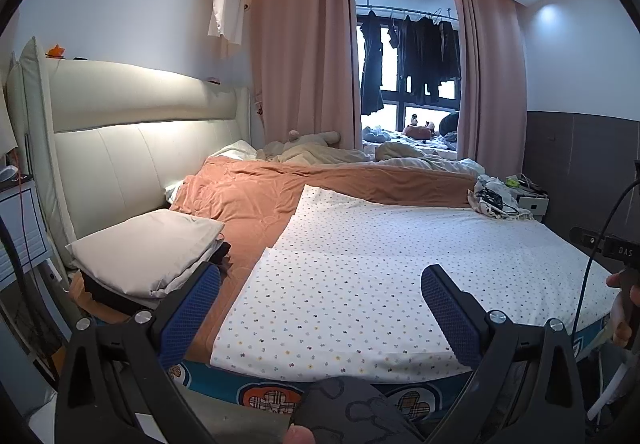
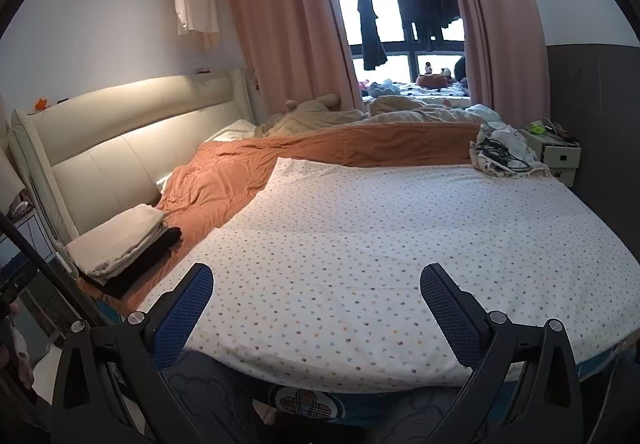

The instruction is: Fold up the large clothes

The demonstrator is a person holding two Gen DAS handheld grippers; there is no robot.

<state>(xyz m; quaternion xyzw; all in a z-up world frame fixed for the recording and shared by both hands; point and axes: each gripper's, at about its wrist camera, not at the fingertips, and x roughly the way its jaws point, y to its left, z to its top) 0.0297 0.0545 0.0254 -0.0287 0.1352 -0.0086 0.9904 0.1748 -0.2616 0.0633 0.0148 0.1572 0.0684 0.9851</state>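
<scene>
The large white cloth with small coloured dots (image 1: 400, 264) is lying spread flat over the near half of the bed, its near hem hanging just past the mattress edge and its far left corner (image 1: 316, 191) resting on the rumpled orange quilt (image 1: 248, 191). The left gripper (image 1: 320, 296) and the right gripper (image 2: 316, 294) are both hovering above that near hem with jaws spread wide, gripping nothing.

Judging by this, the step in hand is taking the near edge for a fold. It will go best if each claw is biting one near corner, pinching a single layer only, then both are lifting together and carrying the hem level toward the far edge, so the cloth is not skewing.

The near corners themselves are sitting behind the blue finger pads (image 2: 188, 308), so their exact lie is hard to judge. The cloth may already be doubled along its left side; the crease there is too faint to be sure. The folded cream and black stack (image 2: 128, 244) is waiting near the headboard.
</scene>
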